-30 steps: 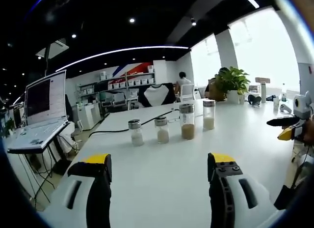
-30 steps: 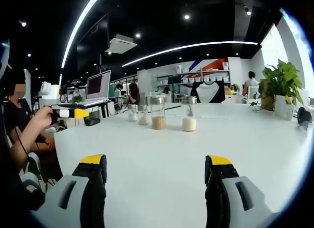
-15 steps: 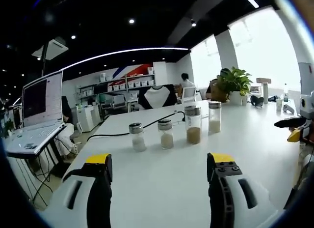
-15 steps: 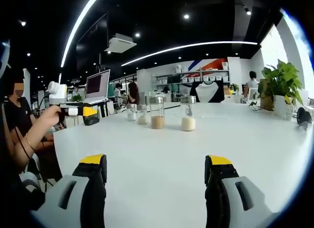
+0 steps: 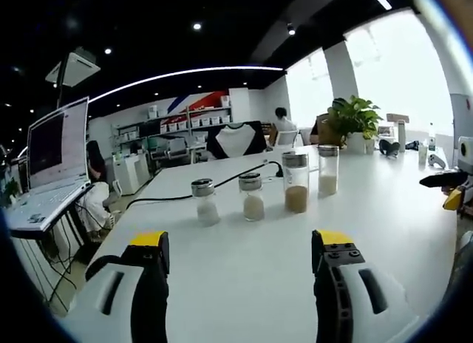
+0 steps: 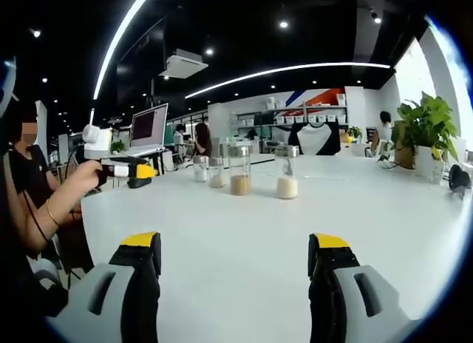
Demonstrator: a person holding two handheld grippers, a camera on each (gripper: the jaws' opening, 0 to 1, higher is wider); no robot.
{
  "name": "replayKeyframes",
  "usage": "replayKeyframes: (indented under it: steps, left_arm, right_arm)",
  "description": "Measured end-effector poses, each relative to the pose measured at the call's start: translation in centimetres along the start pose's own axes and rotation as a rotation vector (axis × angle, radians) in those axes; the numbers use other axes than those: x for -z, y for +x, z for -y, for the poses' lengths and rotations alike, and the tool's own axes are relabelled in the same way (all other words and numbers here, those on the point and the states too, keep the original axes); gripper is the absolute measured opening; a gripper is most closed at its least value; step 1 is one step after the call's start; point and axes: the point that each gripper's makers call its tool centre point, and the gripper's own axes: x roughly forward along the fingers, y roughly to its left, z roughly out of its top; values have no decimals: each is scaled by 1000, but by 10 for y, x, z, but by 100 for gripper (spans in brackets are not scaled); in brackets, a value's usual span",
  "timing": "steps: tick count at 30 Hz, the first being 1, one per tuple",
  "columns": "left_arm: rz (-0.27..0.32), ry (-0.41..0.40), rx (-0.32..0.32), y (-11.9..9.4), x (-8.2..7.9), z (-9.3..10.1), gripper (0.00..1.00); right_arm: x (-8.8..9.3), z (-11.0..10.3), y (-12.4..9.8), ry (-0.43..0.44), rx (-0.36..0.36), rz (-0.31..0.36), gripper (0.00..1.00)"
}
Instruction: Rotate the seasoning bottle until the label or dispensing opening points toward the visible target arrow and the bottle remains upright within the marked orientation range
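On the white surface [image 5: 244, 269] stand 4 seasoning bottles in a row, well in from the near edge and upright. In the left gripper view, going left to right, a laptop [image 5: 44, 173] sits on a stand off the surface's left edge. Then comes a short bottle of pale grains [image 5: 203, 202], a second short bottle [image 5: 251, 197], a taller bottle of brown seasoning [image 5: 295, 182], and a bottle of cream powder [image 5: 327, 170] nearest the far edge. A black cable [image 5: 222, 186] runs along the surface behind them, and a potted plant [image 5: 353, 121] stands toward the far right corner.

The left claw [image 5: 240, 243] has its jaws wide apart with nothing between them, hovering over the near edge, well apart from the row. At the right side of this view the right claw's yellow tip is in sight, too small to read.

In the right gripper view the right claw [image 6: 235, 243] is likewise spread and holding nothing, well short of the bottles.

No target arrow or marked range is legible. As I judge it, the task is not yet begun: no bottle is gripped, and choosing 1, closing on it and turning it all remain.
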Motion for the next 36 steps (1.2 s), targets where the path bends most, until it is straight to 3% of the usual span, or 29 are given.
replayKeyframes:
  steps: [6, 12, 23, 36]
  left_arm:
    - [-16, -27, -3, 9, 8, -1, 84]
    - [-17, 15, 30, 20, 1, 6, 84]
    - [7, 8, 42, 33, -10, 5, 83]
    - [-18, -9, -15, 53, 0, -10, 83]
  right_arm:
    - [-1, -2, 2, -5, -4, -2, 82]
    - [-4, -3, 4, -12, -8, 1, 82]
    - [-1, 0, 4, -14, 1, -5, 82]
    - [-2, 0, 6, -13, 1, -6, 82]
